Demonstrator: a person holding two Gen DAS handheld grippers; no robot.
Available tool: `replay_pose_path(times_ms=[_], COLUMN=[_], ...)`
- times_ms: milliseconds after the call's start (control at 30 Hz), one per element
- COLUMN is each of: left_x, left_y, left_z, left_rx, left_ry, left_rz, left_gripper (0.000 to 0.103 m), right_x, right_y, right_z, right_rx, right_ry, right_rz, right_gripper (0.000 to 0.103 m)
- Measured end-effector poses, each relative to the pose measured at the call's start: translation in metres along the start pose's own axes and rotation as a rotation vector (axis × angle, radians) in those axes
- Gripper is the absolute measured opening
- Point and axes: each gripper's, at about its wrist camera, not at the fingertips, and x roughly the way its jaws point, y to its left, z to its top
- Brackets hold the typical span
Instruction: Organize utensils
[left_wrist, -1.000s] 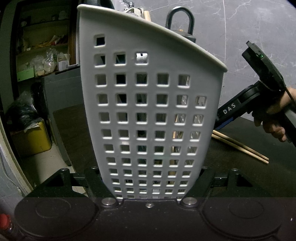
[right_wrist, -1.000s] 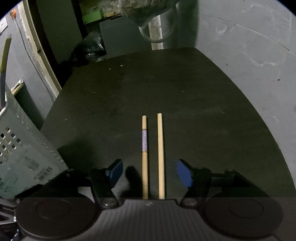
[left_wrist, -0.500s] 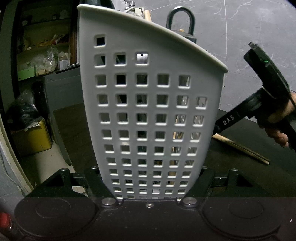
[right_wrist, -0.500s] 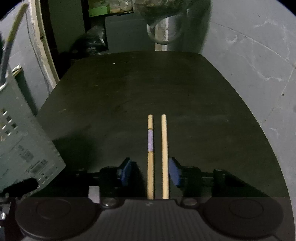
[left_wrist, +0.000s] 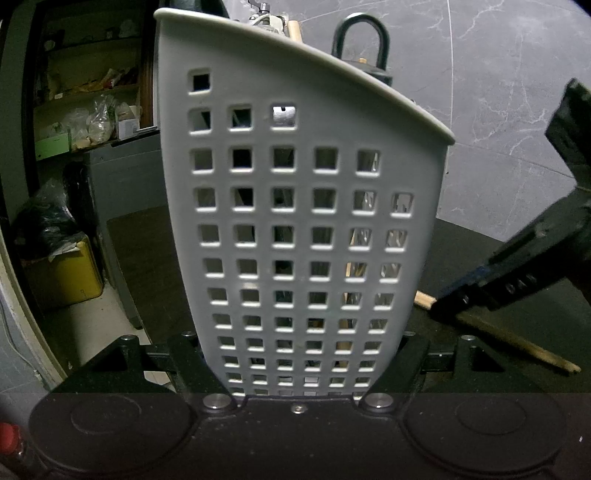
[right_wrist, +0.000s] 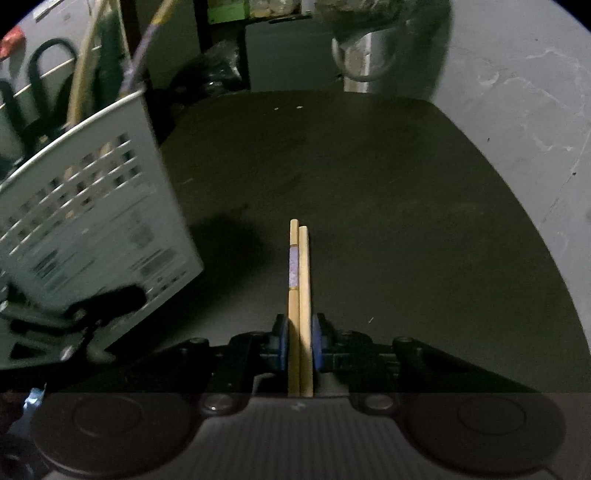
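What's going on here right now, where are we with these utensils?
A person works two handheld grippers. The left gripper is clamped on the white perforated utensil basket, which already holds several utensils. The right gripper is closing its jaws on the pair of wooden chopsticks, now pushed side by side between its blue pads over the dark table. The chopsticks are not yet in the basket.

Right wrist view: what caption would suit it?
Right gripper closing on two wooden chopsticks on a dark table.
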Motion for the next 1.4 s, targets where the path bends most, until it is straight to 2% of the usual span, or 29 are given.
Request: replay_pose_path(times_ms=[167,367,533,1000,1067,1133,1267,1400], left_x=[0.0,0.0,0.0,0.0,0.0,0.0,0.0,0.0], left_y=[-0.001,-0.001,-0.002,-0.001,-0.001,-0.002,-0.001,-0.001], left_z=[0.0,0.0,0.0,0.0,0.0,0.0,0.0,0.0], left_rx=[-0.001,-0.002,-0.002,-0.002,-0.002,-0.002,-0.002,-0.002], left_ry=[0.0,-0.001,-0.001,-0.002,-0.002,-0.001,-0.002,-0.002], left_rz=[0.0,0.0,0.0,0.0,0.0,-0.001,-0.001,0.0], left_gripper=[0.075,0.075,0.075,0.075,0.075,0.075,0.075,0.075], right_x=[-0.005,-0.004,-0.001,0.002,0.002,0.002,0.002,0.0], right_y=[0.014,0.015,0.014,0.016,0.017,0.016,0.017,0.017], right_z=[-0.01,-0.009,-0.007,-0.005,-0.004,-0.004,-0.004,-0.008], right_rx=[-0.015,-0.012,0.003,-0.017,-0.017,-0.008,-0.019,-0.026], right_ry=[0.009,0.016,0.018,0.007,0.011,0.011,0.008,0.007], right_rz=[0.031,0.028,0.027,0.019,0.019,0.026,0.021,0.016], right_gripper=[0.015,0.017,0.025,0.022,0.023,0.028,0.028,0.023])
